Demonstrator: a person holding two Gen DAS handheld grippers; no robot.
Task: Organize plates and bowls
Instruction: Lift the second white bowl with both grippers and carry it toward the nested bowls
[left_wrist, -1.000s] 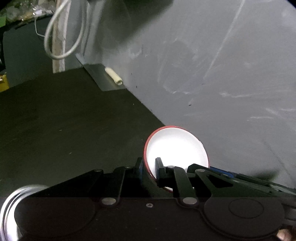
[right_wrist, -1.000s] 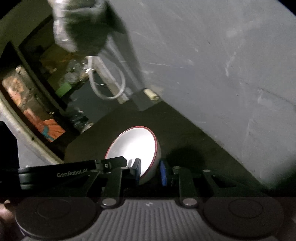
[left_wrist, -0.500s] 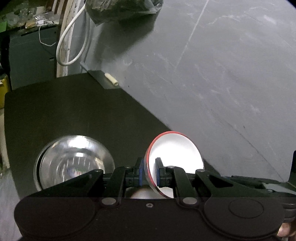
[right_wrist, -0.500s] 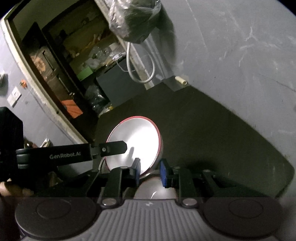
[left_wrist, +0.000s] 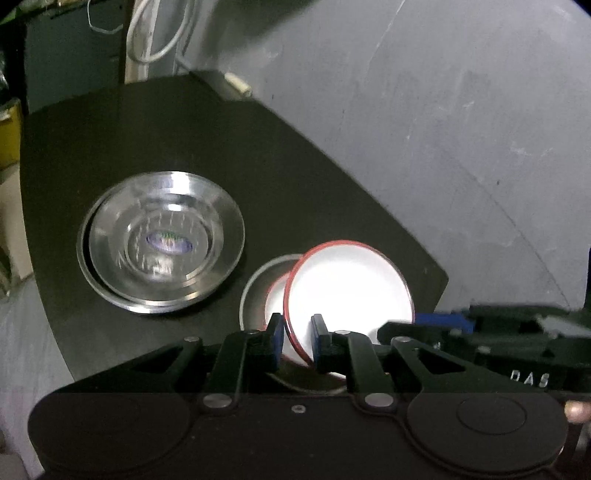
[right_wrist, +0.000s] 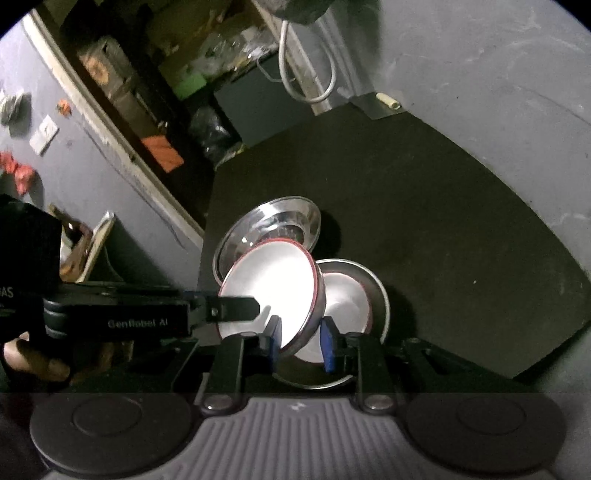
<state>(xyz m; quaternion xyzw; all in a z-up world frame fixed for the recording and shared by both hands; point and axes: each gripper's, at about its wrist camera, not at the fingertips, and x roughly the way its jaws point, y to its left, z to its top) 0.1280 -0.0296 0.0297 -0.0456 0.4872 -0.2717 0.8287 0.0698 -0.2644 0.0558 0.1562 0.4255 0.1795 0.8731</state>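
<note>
Dark round tabletop (left_wrist: 155, 122) against grey scratched wall (left_wrist: 443, 110), cluttered shelves at 10 o'clock in right wrist view. Stacked shiny steel plates (left_wrist: 160, 243) resting at 9 o'clock from left gripper (left_wrist: 297, 341). Red-rimmed white bowl (left_wrist: 351, 291) held tilted, rim pinched by both: left gripper's pads nearly together on rim's near edge, right gripper (right_wrist: 301, 343) likewise narrow on opposite edge. Directly under it, approx. 6 o'clock, wide steel plate w/ another white red-rimmed bowl (right_wrist: 343, 306) seated inside. Bowl opening leans toward 10 o'clock in right view, so probably needs levelling before nesting down. Both grippers equally near; contact w/ lower bowl cannot be told.
</note>
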